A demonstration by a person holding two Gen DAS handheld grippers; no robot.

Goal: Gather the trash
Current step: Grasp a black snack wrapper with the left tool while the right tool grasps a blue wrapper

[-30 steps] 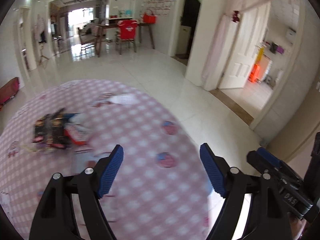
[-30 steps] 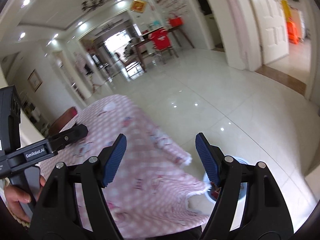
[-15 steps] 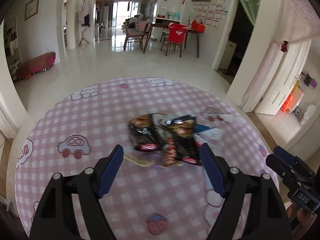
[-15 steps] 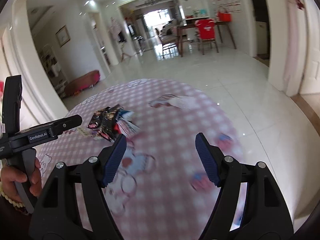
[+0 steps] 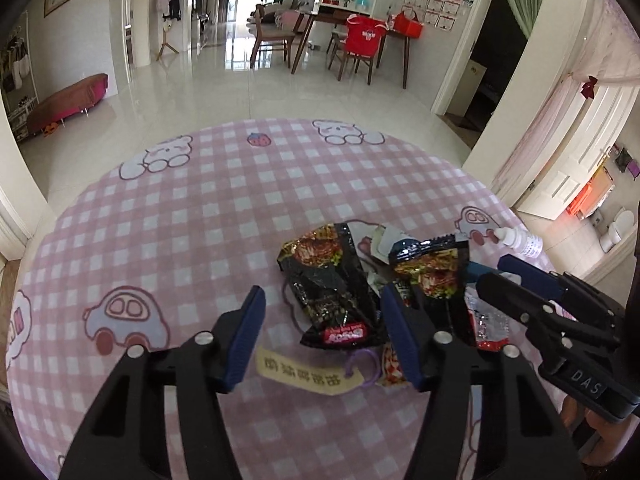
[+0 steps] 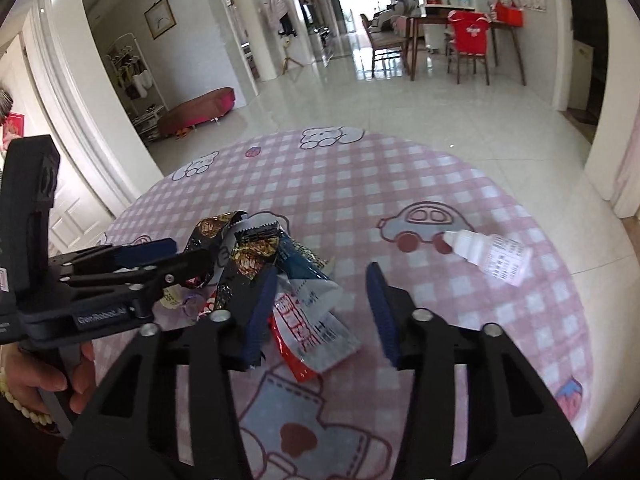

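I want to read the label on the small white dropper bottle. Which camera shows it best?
The right wrist view: the white dropper bottle lies whole on the checked tablecloth, label print facing up. The left wrist view catches it small at the edge, behind the right hand-held gripper.

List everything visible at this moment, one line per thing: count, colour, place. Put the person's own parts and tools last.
Tablecloth: one, pink check with cartoon cars and bears, covering the round table.
Snack wrappers: at least two, black with red print, heaped right of centre.
Red-and-white wrapper: one, at the near edge of the heap.
Blue wrapper: one, in the heap.
Paper tag: one, cream with a purple loop, beside the heap.
Dropper bottle: one, white, lying apart from the heap.
Chairs and table: wooden, one chair draped in red, far across the room.
Left gripper: black with blue pads, jaws just closing, over a black wrapper.
Right gripper: same, closing over the red-and-white wrapper.
Hand: one, holding the left gripper's handle.
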